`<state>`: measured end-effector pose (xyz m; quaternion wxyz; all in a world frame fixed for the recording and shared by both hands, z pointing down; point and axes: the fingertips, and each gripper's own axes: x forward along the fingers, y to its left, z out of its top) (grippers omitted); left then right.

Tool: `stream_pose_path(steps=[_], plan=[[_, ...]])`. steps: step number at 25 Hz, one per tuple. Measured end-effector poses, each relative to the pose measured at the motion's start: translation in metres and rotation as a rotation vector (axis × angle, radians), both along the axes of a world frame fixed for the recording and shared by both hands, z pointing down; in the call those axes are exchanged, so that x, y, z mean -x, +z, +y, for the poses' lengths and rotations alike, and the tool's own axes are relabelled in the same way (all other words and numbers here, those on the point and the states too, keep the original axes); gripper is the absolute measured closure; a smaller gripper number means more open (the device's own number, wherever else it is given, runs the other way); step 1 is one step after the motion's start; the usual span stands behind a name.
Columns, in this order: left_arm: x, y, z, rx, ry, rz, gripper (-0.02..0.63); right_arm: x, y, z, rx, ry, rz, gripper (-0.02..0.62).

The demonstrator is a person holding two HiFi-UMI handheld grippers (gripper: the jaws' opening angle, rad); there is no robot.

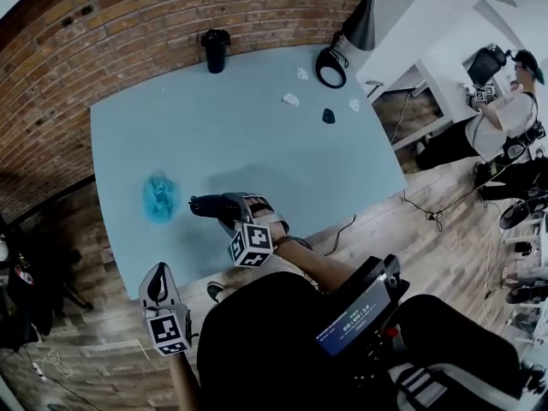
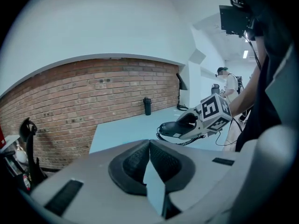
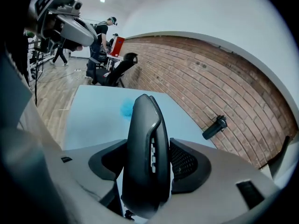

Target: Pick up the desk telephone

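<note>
My right gripper (image 1: pixel 229 209) is shut on a black telephone handset (image 1: pixel 205 205), held level above the near part of the light blue table (image 1: pixel 257 144). In the right gripper view the handset (image 3: pixel 147 153) stands clamped between the two dark pads (image 3: pixel 186 164). The left gripper view shows that handset (image 2: pixel 175 128) from the side, with a coiled cord (image 2: pixel 182 141) hanging under it. My left gripper (image 1: pixel 157 282) is off the table's near left corner, with its pads (image 2: pixel 161 160) pressed together on nothing. No telephone base is in view.
A black flask (image 1: pixel 215 50) stands at the table's far edge by the brick wall (image 1: pixel 128 32). A black desk lamp (image 1: pixel 330 67) and some small white and dark bits (image 1: pixel 291 99) lie far right. A blue patch (image 1: pixel 160 197) lies left of the handset. A person (image 1: pixel 505 118) stands far right.
</note>
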<state>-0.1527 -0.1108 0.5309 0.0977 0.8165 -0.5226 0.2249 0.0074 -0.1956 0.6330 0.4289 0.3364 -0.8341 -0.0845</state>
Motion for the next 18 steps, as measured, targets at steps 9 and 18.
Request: stream_pose_path(steps=[9,18], plan=[[-0.072,0.008,-0.043,0.003,0.024,-0.032,0.59,-0.061,-0.003,-0.026,-0.014,0.006,-0.098,0.301],[-0.124,0.015,-0.065,0.005,0.039,-0.016,0.589,-0.088,-0.014,-0.033,0.011,0.023,-0.196,0.301]])
